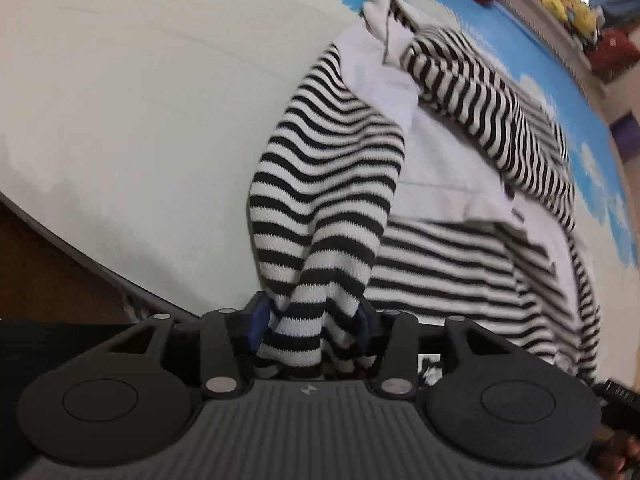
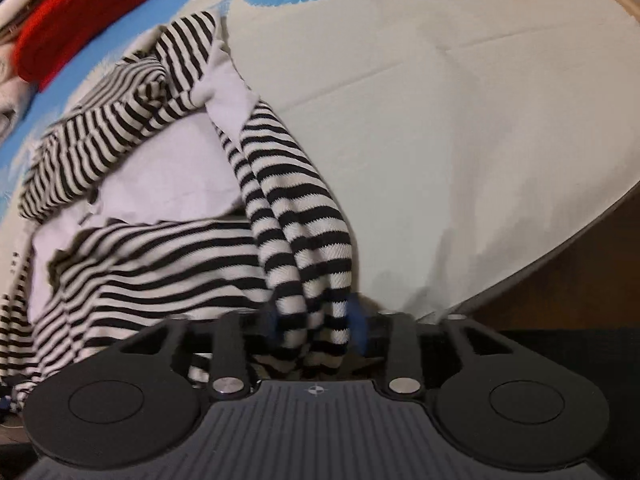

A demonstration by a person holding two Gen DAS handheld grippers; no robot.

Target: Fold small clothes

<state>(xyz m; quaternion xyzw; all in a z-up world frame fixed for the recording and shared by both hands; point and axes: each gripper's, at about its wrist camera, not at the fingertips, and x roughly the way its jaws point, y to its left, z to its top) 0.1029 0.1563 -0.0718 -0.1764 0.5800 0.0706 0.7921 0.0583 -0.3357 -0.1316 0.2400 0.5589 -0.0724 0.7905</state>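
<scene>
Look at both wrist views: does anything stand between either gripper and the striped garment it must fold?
Nothing visible does. The left gripper has a bunched fold of the striped garment between its blue pads. The right gripper likewise has striped fabric between its own. The rest lies on the pale cloth.

One black-and-white striped garment (image 1: 320, 168) lies ahead of two hand-held grippers, the left gripper (image 1: 312, 320) and the right gripper (image 2: 316, 320), with one red knit item (image 2: 80, 12) farther beyond and one patterned cloth (image 2: 440, 120) beneath.
</scene>
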